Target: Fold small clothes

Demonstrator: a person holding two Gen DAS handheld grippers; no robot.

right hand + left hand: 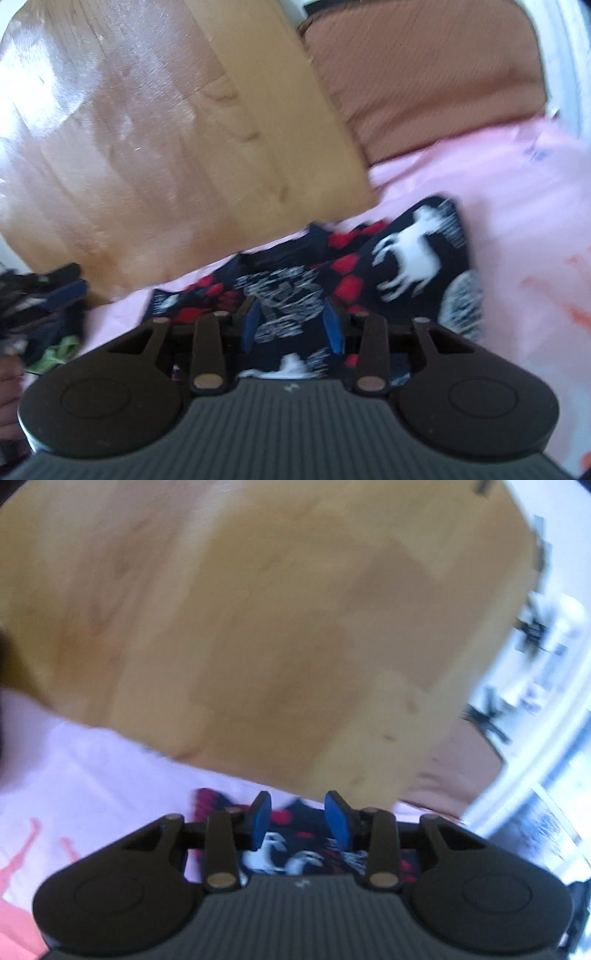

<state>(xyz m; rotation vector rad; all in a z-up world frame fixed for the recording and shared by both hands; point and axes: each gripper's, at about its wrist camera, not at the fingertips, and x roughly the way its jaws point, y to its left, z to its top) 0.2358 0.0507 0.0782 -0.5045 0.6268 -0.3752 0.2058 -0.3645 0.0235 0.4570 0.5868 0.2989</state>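
A small dark garment (369, 266) with red patches and white animal prints lies crumpled on a pink sheet (517, 206). My right gripper (291, 325) is open, its blue fingers just above the garment's near part. In the left wrist view the same garment (306, 849) shows below my left gripper (301, 818), which is open with a gap between its blue pads. Neither gripper holds anything. In the right wrist view the left gripper's blue finger (64, 293) shows at the left edge. Both views are blurred.
A wooden headboard (258, 627) rises behind the sheet and also fills the right wrist view's upper left (147, 129). A brown pillow (424, 74) lies at the back right. Other dark and green clothes (51, 350) sit at the left edge.
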